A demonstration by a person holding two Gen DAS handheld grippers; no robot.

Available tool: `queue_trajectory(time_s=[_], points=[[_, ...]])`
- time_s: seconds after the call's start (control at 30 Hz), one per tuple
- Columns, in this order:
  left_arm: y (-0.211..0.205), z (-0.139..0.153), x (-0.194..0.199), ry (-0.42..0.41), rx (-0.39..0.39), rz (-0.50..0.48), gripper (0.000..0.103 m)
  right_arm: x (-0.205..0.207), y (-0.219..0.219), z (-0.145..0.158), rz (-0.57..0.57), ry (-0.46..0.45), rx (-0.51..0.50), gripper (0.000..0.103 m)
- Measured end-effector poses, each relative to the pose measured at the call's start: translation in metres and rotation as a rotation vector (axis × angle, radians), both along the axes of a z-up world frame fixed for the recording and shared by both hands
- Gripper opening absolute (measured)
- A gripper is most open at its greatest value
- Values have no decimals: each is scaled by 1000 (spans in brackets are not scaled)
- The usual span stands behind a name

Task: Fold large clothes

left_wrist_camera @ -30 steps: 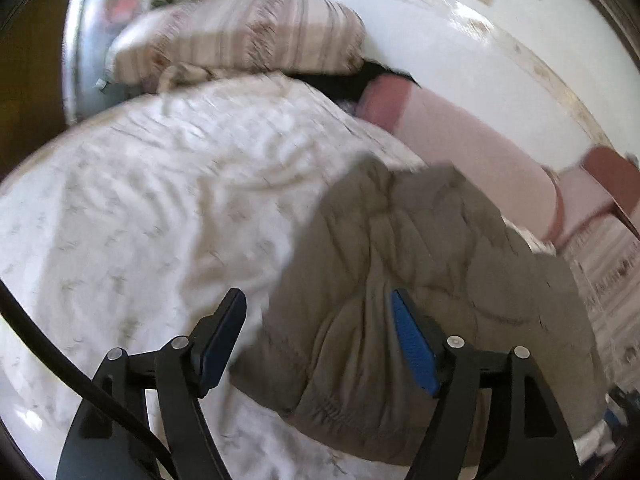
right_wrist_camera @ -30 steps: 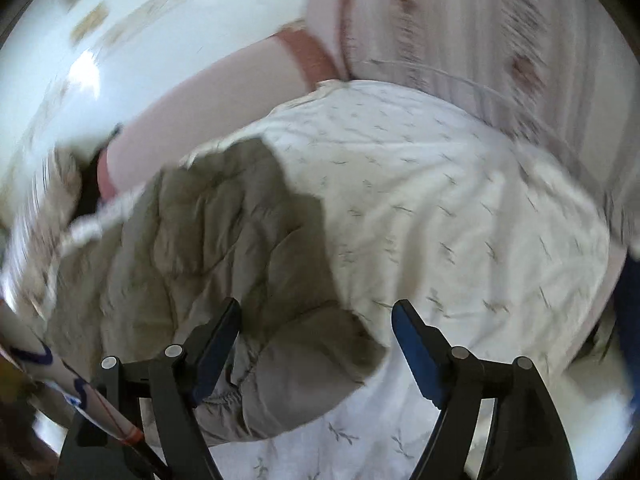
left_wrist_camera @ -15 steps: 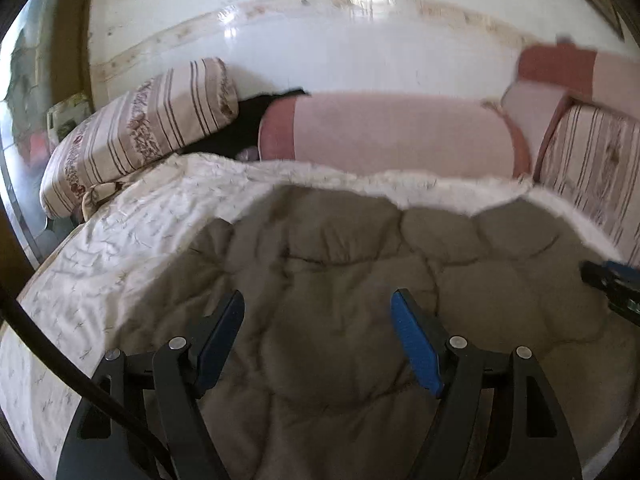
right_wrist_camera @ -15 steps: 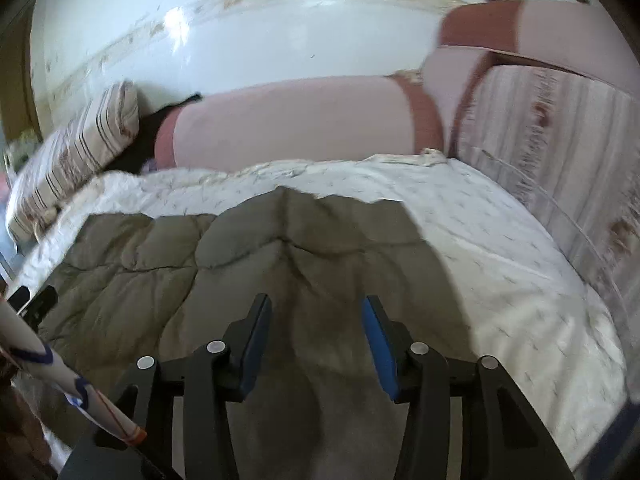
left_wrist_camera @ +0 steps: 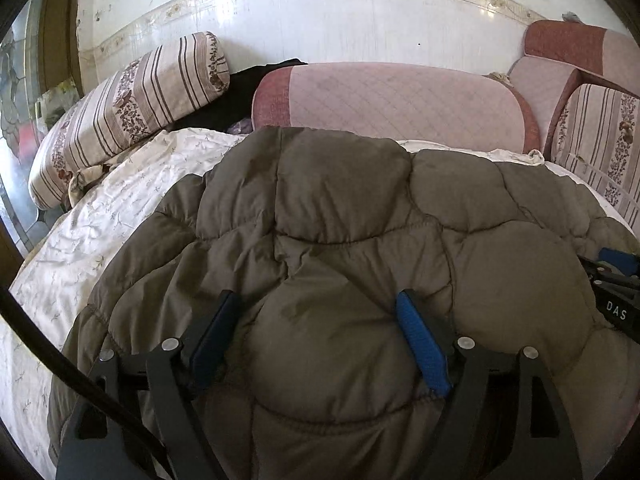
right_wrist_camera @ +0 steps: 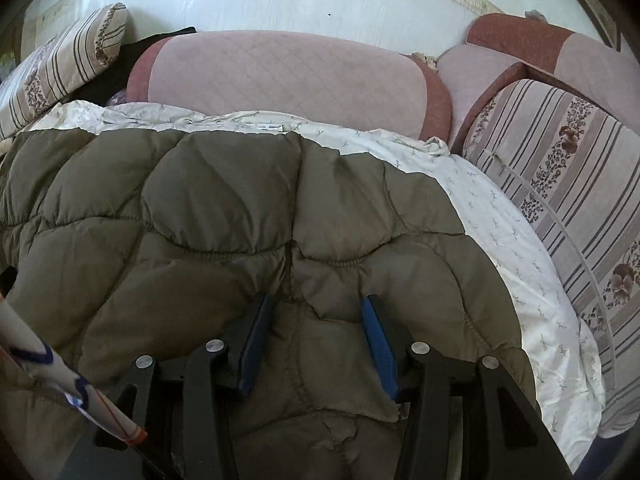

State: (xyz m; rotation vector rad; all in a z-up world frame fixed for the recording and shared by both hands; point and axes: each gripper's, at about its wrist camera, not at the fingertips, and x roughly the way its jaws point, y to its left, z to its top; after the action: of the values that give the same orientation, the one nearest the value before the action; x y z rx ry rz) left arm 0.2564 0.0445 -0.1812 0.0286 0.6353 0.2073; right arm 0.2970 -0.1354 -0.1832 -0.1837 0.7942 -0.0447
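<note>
The puffy olive-brown jacket (left_wrist_camera: 344,232) was spread out flat over the white floral bedsheet (left_wrist_camera: 100,216), taking up pretty much the whole middle of both wrist views. Its quilted panels bulged up in rounded sections, and the near edge ran right under both tools.

The left gripper (left_wrist_camera: 316,320) had a fat puff of the jacket sitting between its blue pads, and its jaws were opening, so spread rather than biting; the fabric bulged up between them, but I couldn't honestly tell if the pads pressed on it. The right gripper (right_wrist_camera: 316,320) had its jaws partway in, with a fold of the jacket's near edge bunched between the pads, looking pinched. In the left view that same right tool poked in at about 3 o'clock.

Further out, a long pink bolster (left_wrist_camera: 392,104) lay at 12 o'clock against the white tiled wall (left_wrist_camera: 320,20). A striped floral pillow (left_wrist_camera: 128,108) sat at about 10 o'clock, and a striped cushion (right_wrist_camera: 568,184) at 2 o'clock in the right view.
</note>
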Motion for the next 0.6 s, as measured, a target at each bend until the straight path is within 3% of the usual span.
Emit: queue_trajectory(time_s=[0.2,0.37,0.6], points=[[-1,0,-3,-9,5,6,81,-7,-1,4,-10,-21,-8,52],[0,0,-5,-17,8,13,81,-42,-12,26,-30,-88,30,54],[-2,0,-4,-23,22,24,82,-92,-43,31,-165,-90,65,55]])
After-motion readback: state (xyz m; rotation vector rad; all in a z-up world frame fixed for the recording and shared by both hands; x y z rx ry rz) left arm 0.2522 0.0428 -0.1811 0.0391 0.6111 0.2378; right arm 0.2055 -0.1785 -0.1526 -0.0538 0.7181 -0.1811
